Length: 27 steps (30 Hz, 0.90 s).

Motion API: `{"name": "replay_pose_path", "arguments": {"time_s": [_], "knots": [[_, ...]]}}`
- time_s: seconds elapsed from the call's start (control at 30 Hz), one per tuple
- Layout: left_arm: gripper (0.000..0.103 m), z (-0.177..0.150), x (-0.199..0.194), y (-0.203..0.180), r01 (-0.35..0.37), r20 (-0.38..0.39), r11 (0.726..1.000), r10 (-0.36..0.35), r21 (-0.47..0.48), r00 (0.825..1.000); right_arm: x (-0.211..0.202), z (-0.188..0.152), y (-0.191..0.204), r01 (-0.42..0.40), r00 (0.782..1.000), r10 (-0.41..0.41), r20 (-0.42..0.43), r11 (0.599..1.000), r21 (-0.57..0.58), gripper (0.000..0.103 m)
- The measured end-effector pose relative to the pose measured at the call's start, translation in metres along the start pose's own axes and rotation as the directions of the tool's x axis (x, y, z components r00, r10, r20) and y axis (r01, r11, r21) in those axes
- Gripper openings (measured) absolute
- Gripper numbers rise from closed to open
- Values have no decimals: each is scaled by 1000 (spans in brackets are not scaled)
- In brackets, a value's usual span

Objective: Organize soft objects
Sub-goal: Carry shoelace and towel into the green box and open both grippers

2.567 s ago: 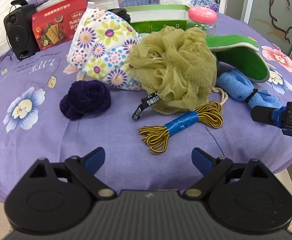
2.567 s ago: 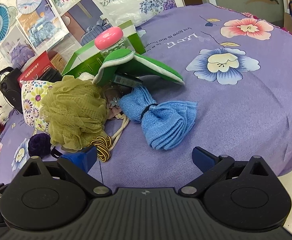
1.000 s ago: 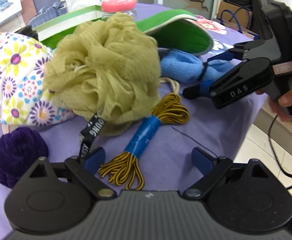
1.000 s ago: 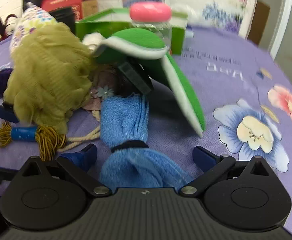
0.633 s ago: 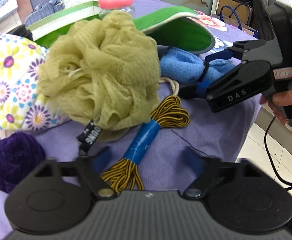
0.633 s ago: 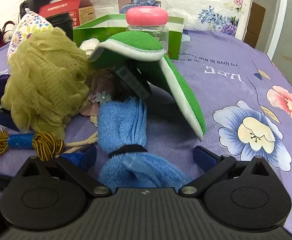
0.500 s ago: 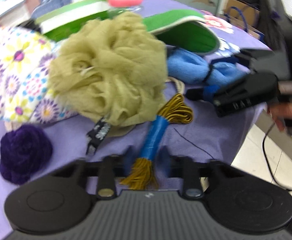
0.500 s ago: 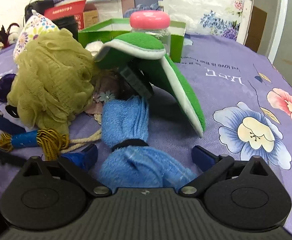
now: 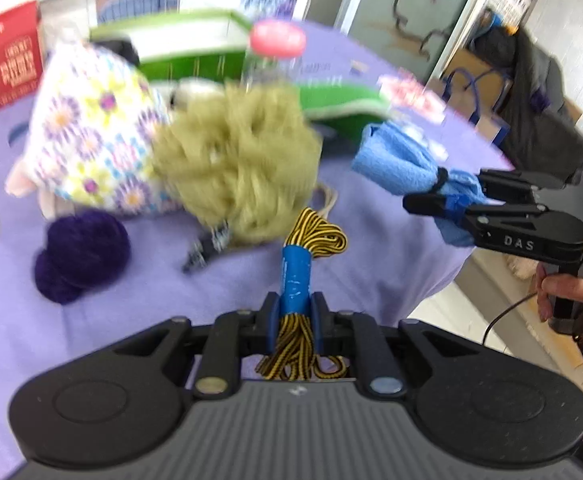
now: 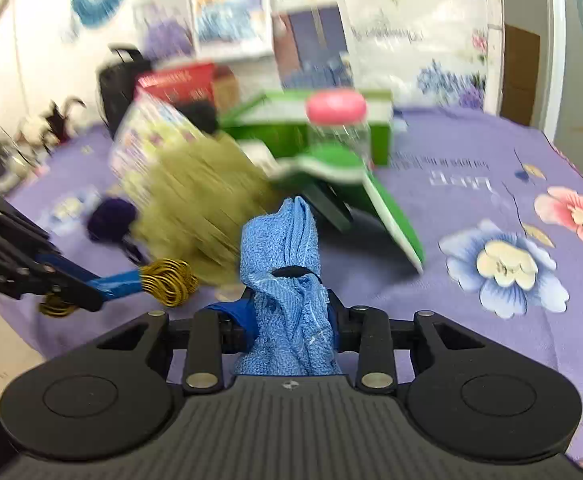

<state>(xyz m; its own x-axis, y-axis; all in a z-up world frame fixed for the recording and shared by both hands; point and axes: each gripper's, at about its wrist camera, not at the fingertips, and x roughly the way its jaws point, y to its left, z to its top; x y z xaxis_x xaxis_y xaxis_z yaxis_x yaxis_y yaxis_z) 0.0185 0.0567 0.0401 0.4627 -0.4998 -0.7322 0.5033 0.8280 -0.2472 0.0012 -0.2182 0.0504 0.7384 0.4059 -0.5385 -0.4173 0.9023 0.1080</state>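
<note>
The left gripper point(image 9: 295, 316) has its fingers clamped on the blue band of the yellow-black shoelace bundle point(image 9: 297, 276); the right gripper point(image 10: 291, 312) pinches the blue towel point(image 10: 281, 248) below its tie. Loose lace loops ahead of the fingers may snag the green bath pouf point(image 9: 239, 164).

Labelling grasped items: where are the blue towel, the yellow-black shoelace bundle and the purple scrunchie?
blue towel point(image 10: 281, 240): right wrist view, upper fold above its black band.
shoelace bundle point(image 9: 296, 276): left wrist view, blue wrap.
purple scrunchie point(image 9: 81, 254): left wrist view, centre.

Blue towel point(image 10: 287, 248), yellow-black laces point(image 9: 315, 234)
</note>
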Motion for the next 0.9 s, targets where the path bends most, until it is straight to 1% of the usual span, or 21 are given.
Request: {"name": "replay_pose_path", "arguments": {"time_s": [0.1, 0.17, 0.23, 0.27, 0.37, 0.4, 0.43, 0.5, 0.57, 0.63, 0.67, 0.7, 0.73, 0.77, 0.8, 0.9], "knots": [[13, 17, -32, 0, 14, 83, 1000, -14, -10, 996, -12, 28, 5, -35, 996, 37, 78, 999, -20, 16], [13, 37, -49, 2, -3, 140, 1000, 4, -3, 990, -8, 54, 3, -60, 992, 65, 112, 997, -47, 16], [13, 61, -64, 7, -41, 196, 999, 38, 12, 980, 8, 86, 0, -64, 988, 76, 133, 994, -92, 16], [13, 77, -68, 11, -70, 227, 997, 64, 20, 972, 19, 102, -1, -56, 988, 73, 139, 991, -117, 17], [13, 131, -61, 29, -166, 281, 986, 153, 23, 947, 65, 158, -7, -29, 990, 55, 132, 981, -193, 17], [13, 149, -58, 38, -189, 290, 982, 177, 16, 941, 84, 175, -10, -17, 991, 44, 122, 976, -216, 17], [13, 169, -50, 49, -205, 289, 979, 195, 4, 937, 101, 190, -14, -5, 993, 33, 113, 972, -235, 17], [13, 206, -28, 76, -229, 276, 973, 224, -16, 935, 135, 214, -24, 10, 996, 13, 90, 967, -253, 17], [13, 239, -3, 98, -251, 251, 967, 252, -36, 935, 165, 232, -34, 16, 998, 0, 60, 965, -263, 18], [14, 265, 26, 123, -256, 206, 966, 260, -48, 943, 198, 244, -44, 0, 1000, 6, 22, 967, -256, 21], [29, 275, 40, 138, -238, 189, 969, 246, -65, 951, 215, 249, -52, -16, 1000, 12, -18, 972, -235, 23], [52, 285, 54, 149, -238, 167, 968, 247, -73, 954, 230, 253, -60, -14, 999, 4, -49, 980, -199, 24], [67, 290, 63, 158, -257, 154, 962, 269, -89, 951, 242, 255, -67, -4, 996, -10, -87, 987, -161, 27], [67, 294, 71, 164, -276, 152, 956, 289, -100, 945, 252, 255, -73, -15, 993, -1, -116, 991, -135, 28], [67, 297, 77, 168, -286, 146, 952, 301, -111, 943, 256, 257, -78, -29, 994, 16, -112, 993, -116, 29], [67, 298, 84, 172, -271, 139, 955, 286, -120, 948, 254, 258, -83, -11, 996, 1, -90, 993, -116, 35]]}}
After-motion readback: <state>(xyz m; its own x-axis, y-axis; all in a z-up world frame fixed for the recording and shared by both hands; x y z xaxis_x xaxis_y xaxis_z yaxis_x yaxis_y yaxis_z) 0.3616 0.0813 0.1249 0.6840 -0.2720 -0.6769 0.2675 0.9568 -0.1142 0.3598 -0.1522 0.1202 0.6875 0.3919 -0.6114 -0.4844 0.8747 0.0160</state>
